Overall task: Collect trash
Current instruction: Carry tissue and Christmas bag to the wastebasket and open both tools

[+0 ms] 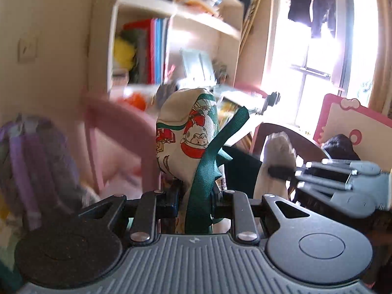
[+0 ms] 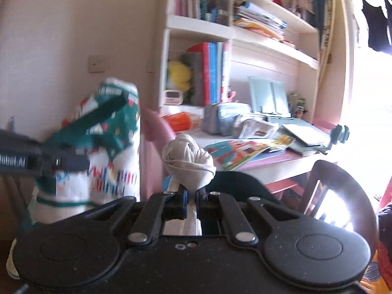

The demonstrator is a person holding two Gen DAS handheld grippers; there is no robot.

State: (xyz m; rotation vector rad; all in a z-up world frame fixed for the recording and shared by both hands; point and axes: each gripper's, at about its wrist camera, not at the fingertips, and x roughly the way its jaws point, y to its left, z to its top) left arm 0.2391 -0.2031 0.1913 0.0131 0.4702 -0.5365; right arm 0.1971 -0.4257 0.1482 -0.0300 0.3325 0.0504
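Observation:
My left gripper (image 1: 194,196) is shut on a printed cloth bag (image 1: 186,132), white with red and green cartoon figures and a green ribbon strap (image 1: 208,161), held up in the air. The same bag (image 2: 110,147) shows at the left of the right wrist view, with the left gripper (image 2: 73,161) on it. My right gripper (image 2: 192,196) is shut on a knotted wad of white tissue (image 2: 188,158). In the left wrist view the right gripper (image 1: 281,172) reaches in from the right, holding that tissue (image 1: 276,152).
A pink desk (image 2: 281,161) carries books and papers, with bookshelves (image 2: 245,34) above. A pink chair (image 1: 117,122) stands beside it and a dark chair back (image 2: 343,183) at the right. A bright window (image 1: 318,61) with hanging dark clothes is on the right.

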